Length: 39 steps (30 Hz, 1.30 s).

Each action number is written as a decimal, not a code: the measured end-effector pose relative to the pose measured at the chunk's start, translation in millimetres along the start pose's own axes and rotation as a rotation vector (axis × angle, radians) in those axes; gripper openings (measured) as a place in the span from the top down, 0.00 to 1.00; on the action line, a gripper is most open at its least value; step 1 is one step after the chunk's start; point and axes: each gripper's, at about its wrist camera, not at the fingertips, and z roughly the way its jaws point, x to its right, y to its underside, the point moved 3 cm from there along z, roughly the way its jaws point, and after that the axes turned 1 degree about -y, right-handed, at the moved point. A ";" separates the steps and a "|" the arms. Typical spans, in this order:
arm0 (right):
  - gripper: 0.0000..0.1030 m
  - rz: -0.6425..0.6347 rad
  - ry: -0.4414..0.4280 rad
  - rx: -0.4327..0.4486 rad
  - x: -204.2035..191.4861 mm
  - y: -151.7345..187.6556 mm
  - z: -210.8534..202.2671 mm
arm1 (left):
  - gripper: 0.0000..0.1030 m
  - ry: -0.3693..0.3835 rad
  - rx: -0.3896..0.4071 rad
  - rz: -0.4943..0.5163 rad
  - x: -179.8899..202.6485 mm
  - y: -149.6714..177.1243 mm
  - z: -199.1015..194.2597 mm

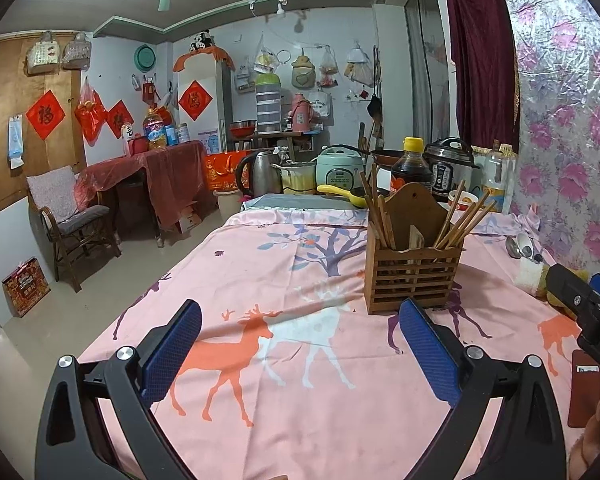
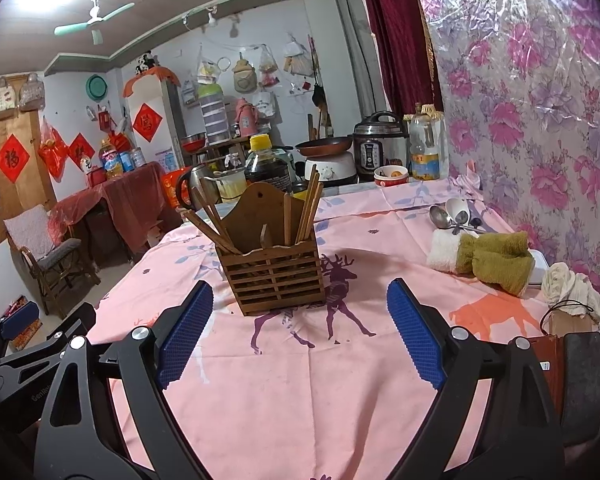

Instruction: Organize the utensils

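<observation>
Pink cloth printed with deer and trees (image 1: pixel 284 280) covered the table in front of us, in a crowded kitchen with red paper squares on the far wall and a floral sheet along the right side. On that cloth stood the wooden utensil holder (image 2: pixel 274 280), slatted, upright, with a tall shaped back board. Wooden chopsticks (image 2: pixel 308 210) leaned out of its compartments to both sides. Well apart from it, by the floral wall, a few spoons (image 2: pixel 454 216) lay together on the cloth, just behind a rolled white and olive towel (image 2: pixel 488 258).

Our left gripper (image 1: pixel 300 346) hovered low over the cloth with its blue pads spread wide and nothing between them; the holder stood ahead of it and to its right. Our right gripper (image 2: pixel 300 332) was also spread wide, with only bare cloth between its pads, and the holder stood just beyond its fingertips. Behind the table we saw a dark sauce bottle (image 1: pixel 412 168), a kettle (image 1: pixel 260 172) and cookers.
</observation>
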 end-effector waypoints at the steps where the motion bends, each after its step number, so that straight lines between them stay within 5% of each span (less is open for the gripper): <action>1: 0.17 0.001 -0.001 0.000 -1.5 0.7 -0.9 | 0.06 0.000 0.001 0.001 0.2 0.1 -0.1; 39: 0.14 -0.008 -0.008 0.001 -6.4 2.5 -4.7 | 0.06 0.006 -0.002 -0.001 4.3 3.2 -5.0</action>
